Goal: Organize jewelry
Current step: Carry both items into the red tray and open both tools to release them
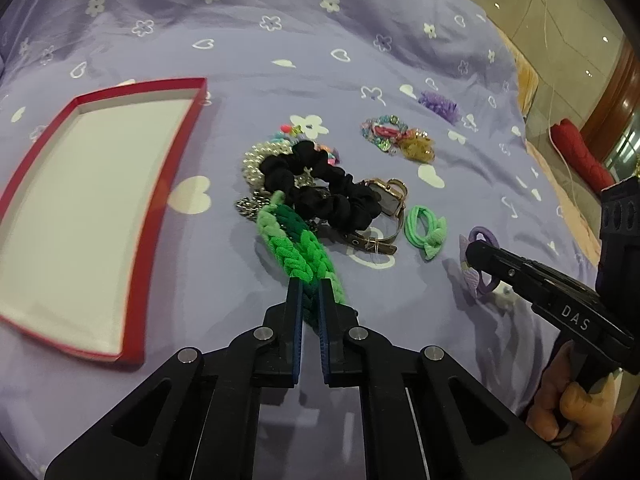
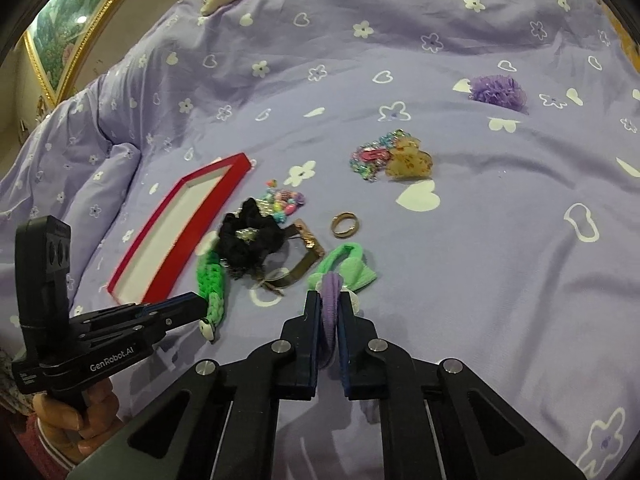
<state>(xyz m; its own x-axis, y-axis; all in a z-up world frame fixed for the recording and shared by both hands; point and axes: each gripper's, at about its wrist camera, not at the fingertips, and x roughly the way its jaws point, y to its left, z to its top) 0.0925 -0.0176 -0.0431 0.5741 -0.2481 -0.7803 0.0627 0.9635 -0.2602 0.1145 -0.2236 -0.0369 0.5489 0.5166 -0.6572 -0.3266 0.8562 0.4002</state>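
Note:
My left gripper (image 1: 310, 286) is shut on a green braided band (image 1: 298, 246), which also shows in the right wrist view (image 2: 212, 284). My right gripper (image 2: 329, 300) is shut on a purple hair tie (image 2: 331, 312), seen in the left wrist view (image 1: 480, 276) too. An empty red tray with a white floor (image 1: 92, 212) lies to the left. A black scrunchie (image 1: 316, 184), a pearl and chain piece (image 1: 256, 164), a watch (image 1: 390, 200) and a mint bow hair tie (image 1: 426, 228) lie in a pile ahead.
All lies on a lilac bedspread (image 1: 280, 40) with white hearts and flowers. Farther off are a sequin bracelet with a yellow clip (image 2: 390, 158), a purple flower scrunchie (image 2: 496, 90), coloured beads (image 2: 284, 200) and a gold ring (image 2: 344, 225). The bed's edge and floor are at right.

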